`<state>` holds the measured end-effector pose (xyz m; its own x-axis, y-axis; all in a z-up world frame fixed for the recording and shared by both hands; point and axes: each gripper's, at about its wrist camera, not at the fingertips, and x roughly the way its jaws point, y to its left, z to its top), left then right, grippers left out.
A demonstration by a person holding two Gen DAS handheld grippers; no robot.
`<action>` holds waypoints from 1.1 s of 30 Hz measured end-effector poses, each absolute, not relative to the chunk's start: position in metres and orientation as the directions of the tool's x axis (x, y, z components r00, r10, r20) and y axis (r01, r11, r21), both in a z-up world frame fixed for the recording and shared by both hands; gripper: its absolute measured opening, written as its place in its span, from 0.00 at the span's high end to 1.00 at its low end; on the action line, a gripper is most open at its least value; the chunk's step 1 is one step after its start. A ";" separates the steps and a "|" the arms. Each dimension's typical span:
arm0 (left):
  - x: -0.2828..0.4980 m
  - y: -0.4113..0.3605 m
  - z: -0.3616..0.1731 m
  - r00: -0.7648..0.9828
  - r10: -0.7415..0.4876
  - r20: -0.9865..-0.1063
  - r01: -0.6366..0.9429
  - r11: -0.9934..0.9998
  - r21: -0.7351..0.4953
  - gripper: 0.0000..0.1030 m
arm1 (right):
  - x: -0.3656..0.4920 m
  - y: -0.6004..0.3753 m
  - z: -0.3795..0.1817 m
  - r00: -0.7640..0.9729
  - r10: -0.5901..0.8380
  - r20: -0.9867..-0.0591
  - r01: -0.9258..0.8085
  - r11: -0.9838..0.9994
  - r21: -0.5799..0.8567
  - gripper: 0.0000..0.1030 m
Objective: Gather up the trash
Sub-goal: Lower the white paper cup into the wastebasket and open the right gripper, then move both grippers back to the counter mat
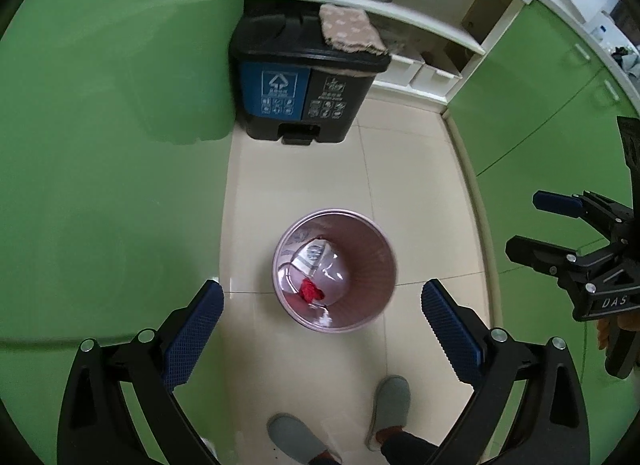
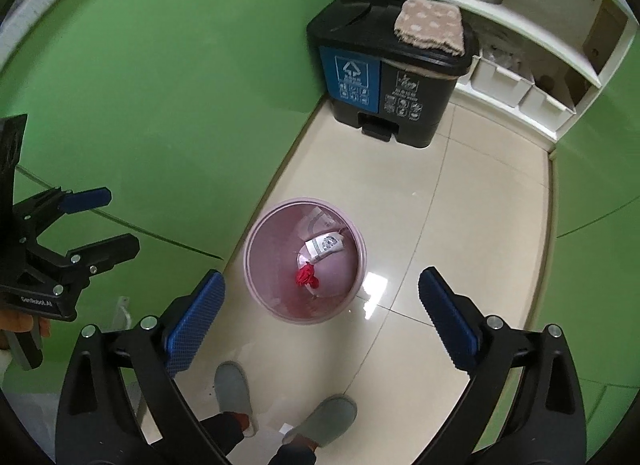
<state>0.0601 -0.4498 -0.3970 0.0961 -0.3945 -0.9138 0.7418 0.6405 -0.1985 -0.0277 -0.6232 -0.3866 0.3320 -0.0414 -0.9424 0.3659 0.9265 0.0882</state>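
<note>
A pink round wastebasket (image 1: 376,265) (image 2: 264,249) stands on the cream tiled floor below both grippers. Inside it lie a printed white wrapper (image 1: 314,253) (image 2: 324,245), a crumpled red scrap (image 1: 310,291) (image 2: 306,276) and some clear plastic. My left gripper (image 1: 322,289) (image 2: 120,219) hangs well above the basket, open and empty. My right gripper (image 2: 322,277) (image 1: 524,221) is beside it at a similar height, also open, with nothing between its blue pads.
A black two-compartment pedal bin (image 1: 304,81) (image 2: 392,77) with a beige cloth (image 1: 350,27) on its lid stands at the far end. Green cabinet doors (image 1: 120,145) line both sides. White shelves hold a basin and a pot. The person's grey slippers (image 1: 392,401) are near the basket.
</note>
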 end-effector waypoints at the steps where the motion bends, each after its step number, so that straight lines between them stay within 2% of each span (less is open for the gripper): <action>1: 0.056 -0.448 -0.384 0.098 -0.398 -0.912 0.742 0.640 -0.200 0.07 | -0.032 -0.621 -0.370 0.335 -0.044 -0.941 0.368 0.925 0.088 0.07; 9: 0.024 -0.413 -0.253 0.148 -0.436 -0.888 0.717 0.666 -0.208 0.07 | -0.062 -0.594 -0.236 0.382 -0.041 -0.923 0.350 0.931 0.104 0.06; 14: 0.005 -0.373 -0.160 0.233 -0.457 -0.859 0.667 0.718 -0.201 0.07 | -0.069 -0.559 -0.143 0.438 -0.028 -0.898 0.264 0.959 0.099 0.05; 19: -0.011 -0.327 -0.098 0.338 -0.446 -0.829 0.595 0.784 -0.179 0.07 | -0.063 -0.520 -0.070 0.516 0.002 -0.857 0.142 0.986 0.087 0.05; 27: -0.020 -0.235 -0.053 0.480 -0.350 -0.804 0.405 0.902 -0.151 0.07 | -0.027 -0.445 -0.017 0.568 0.127 -0.813 -0.093 0.992 0.090 0.04; 33: -0.029 -0.146 -0.041 0.546 -0.246 -0.801 0.257 0.959 -0.119 0.07 | 0.005 -0.375 -0.007 0.575 0.216 -0.789 -0.222 0.970 0.103 0.04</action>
<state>-0.0290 -0.1461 -0.0408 0.5459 -0.2461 -0.8009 0.2574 0.9589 -0.1192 0.0046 -0.3753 -0.0068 0.5748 0.2155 -0.7894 -0.2219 0.9696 0.1032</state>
